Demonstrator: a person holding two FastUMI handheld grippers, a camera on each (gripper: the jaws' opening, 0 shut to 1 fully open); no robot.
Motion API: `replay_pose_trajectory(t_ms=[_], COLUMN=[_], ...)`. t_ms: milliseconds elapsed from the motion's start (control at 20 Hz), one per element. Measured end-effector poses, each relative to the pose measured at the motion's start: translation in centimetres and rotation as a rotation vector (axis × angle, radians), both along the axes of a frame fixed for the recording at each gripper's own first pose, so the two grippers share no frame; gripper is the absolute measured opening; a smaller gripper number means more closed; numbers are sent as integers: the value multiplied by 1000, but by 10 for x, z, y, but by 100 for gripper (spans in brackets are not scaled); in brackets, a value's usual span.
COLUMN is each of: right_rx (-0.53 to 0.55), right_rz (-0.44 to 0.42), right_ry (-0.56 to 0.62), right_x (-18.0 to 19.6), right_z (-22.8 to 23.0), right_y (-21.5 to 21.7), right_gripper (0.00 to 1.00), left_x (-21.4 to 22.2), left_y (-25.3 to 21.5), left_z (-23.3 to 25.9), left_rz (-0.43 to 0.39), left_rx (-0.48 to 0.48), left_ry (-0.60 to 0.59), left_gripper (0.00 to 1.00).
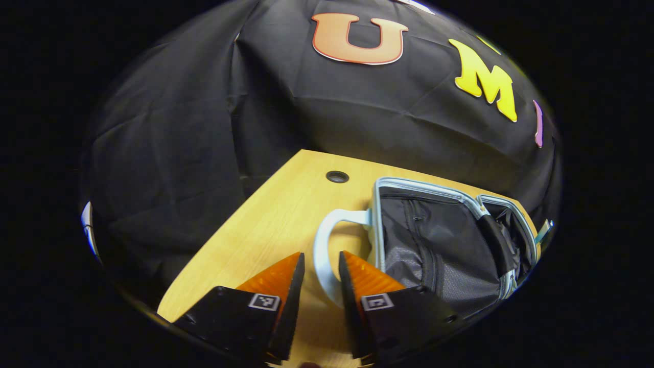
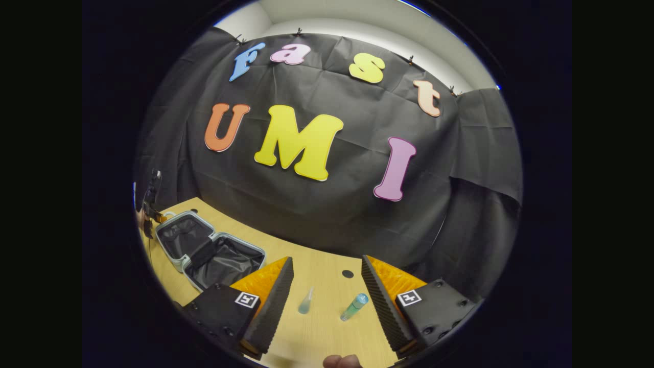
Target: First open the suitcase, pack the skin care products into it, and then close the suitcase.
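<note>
The suitcase [image 1: 434, 245] lies open on the wooden table [image 1: 271, 225], both halves showing black lining inside a pale rim. Its pale loop handle [image 1: 321, 250] runs between the fingers of my left gripper [image 1: 322, 254], which stands narrowly open around it without clamping. In the right gripper view the open suitcase [image 2: 209, 250] sits far left, with the other gripper [image 2: 150, 204] at its far end. My right gripper [image 2: 327, 259] is wide open above the table. Beyond its fingers lie a small clear bottle [image 2: 305, 301] and a clear bottle with a teal cap [image 2: 354, 307].
A round cable hole [image 1: 337, 177] sits in the table near the back edge, also seen as the cable hole [image 2: 347, 274] just behind the bottles. The black cloth wall hangs close behind the table. Bare wood [image 2: 317, 332] lies between the suitcase and the bottles.
</note>
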State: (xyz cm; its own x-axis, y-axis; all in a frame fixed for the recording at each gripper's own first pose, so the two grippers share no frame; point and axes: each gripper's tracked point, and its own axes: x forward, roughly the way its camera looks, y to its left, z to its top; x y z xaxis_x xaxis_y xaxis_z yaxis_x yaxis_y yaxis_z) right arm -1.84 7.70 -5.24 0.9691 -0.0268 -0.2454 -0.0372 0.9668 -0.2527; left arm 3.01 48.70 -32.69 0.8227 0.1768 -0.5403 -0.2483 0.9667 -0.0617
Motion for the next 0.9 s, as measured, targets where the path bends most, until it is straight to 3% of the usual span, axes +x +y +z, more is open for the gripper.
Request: replay_pose_trajectory(t_ms=[100, 150, 200, 350, 500, 700, 900], right_rx=[17, 32, 49, 121, 163, 194, 223], right_rz=[-7, -11, -16, -23, -20, -31, -44], right_ry=[0, 3, 8, 20, 24, 24, 6], right_x=[2, 2, 3, 7, 13, 12, 11], right_z=[-2, -5, -9, -20, -31, -41, -46], right_y=[-6, -10, -14, -26, -42, -80, -123], right_gripper=[79, 79, 79, 79, 79, 79, 80], left_x=[-7, -12, -14, -17, -34, -54, -47], left_y=[-2, -7, -16, -69, -135, -242, -338], left_z=[26, 42, 62, 141, 198, 250, 263], left_rz=[28, 39, 51, 47, 35, 20, -16], left_rx=[-14, -15, -5, 111, 256, 263, 242], left_ry=[-49, -63, -101, -255, -314, -396, -443], left_gripper=[70, 100, 93, 93, 93, 93, 97])
